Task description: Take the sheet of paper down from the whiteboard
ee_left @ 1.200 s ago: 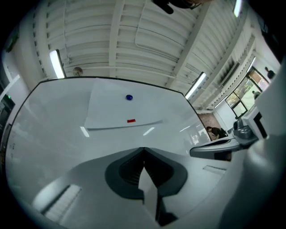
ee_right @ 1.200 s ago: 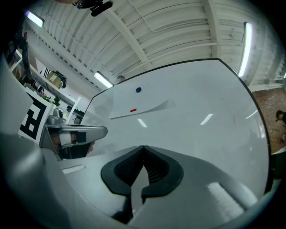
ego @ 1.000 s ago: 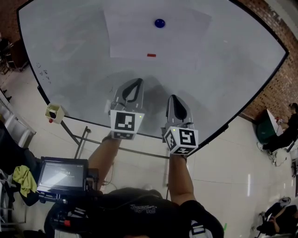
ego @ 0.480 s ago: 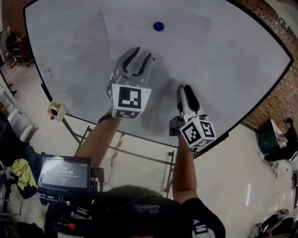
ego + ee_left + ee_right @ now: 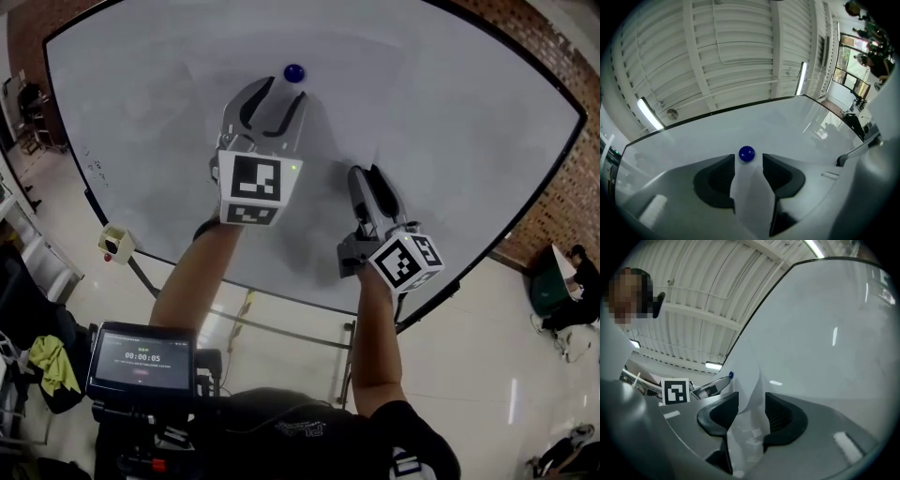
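up at the whiteboard (image 5: 469, 122) with left tongs (image 5: 281, 92) and right tongs (image 5: 367, 173) both spread wide, just opened, gripping nothing. sheet of paper (image 5: 337, 108) on the board, passing between each pair of jaws, pinned by a blue magnet (image 5: 294, 72) just ahead of the left tips. best to nip the magnet off with the left, pinch the paper with the right, peel slowly. glossy board; brick wall (image 5: 562, 178) right of the right tongs, shiny floor (image 5: 487, 375) below.
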Demonstrator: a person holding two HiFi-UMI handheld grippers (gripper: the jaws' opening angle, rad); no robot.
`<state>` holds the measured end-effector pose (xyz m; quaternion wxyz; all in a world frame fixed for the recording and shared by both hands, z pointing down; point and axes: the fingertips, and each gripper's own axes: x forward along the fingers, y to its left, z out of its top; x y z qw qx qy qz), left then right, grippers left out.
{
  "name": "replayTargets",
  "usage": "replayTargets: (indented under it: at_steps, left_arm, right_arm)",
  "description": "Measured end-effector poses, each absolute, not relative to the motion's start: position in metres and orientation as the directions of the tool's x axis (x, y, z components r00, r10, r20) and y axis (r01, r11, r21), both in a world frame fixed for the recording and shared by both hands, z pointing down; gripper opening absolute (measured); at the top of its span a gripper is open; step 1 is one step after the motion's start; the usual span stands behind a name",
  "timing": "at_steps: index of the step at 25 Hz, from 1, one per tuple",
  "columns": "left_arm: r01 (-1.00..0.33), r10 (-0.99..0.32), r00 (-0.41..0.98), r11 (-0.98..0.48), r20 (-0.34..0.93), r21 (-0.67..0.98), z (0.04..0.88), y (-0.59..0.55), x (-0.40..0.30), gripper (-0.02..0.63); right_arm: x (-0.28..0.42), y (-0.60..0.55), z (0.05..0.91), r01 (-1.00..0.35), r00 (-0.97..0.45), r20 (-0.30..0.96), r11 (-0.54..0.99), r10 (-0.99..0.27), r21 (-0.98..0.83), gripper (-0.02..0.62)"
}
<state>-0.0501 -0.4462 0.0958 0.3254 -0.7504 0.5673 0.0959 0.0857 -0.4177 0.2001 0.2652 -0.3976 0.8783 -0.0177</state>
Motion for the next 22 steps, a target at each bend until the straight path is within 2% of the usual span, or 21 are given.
replayTargets:
  at_steps: [12, 15, 19, 22]
  left_arm:
    - [-0.912, -0.777, 0.368, -0.194, -0.511, -0.361, 0.078, -0.455, -0.041, 0.165]
    - [-0.911, -0.776, 0.370, -0.195, -0.512, -0.363, 0.077, -0.453, -0.050, 0.164]
    - [-0.906, -0.772, 0.378, -0.196, -0.510, -0.376, 0.077, -0.453, -0.051, 0.163]
    - [-0.902, -0.770, 0.385, -0.198, -0.509, -0.383, 0.076, -0.453, -0.050, 0.124]
  right_arm:
    - [0.072, -0.420, 0.182, -0.608, -0.581, -0.486, 0.745, -0.652, -0.274, 0.178]
    - [0.062, -0.423, 0.180, -0.625, -0.578, -0.470, 0.732, -0.667, -0.271, 0.129]
    - [0.063, -0.432, 0.183, -0.658, -0.556, -0.458, 0.704, -0.694, -0.268, 0.022]
    - [0.065, -0.432, 0.182, -0.659, -0.541, -0.474, 0.700, -0.695, -0.275, 0.015]
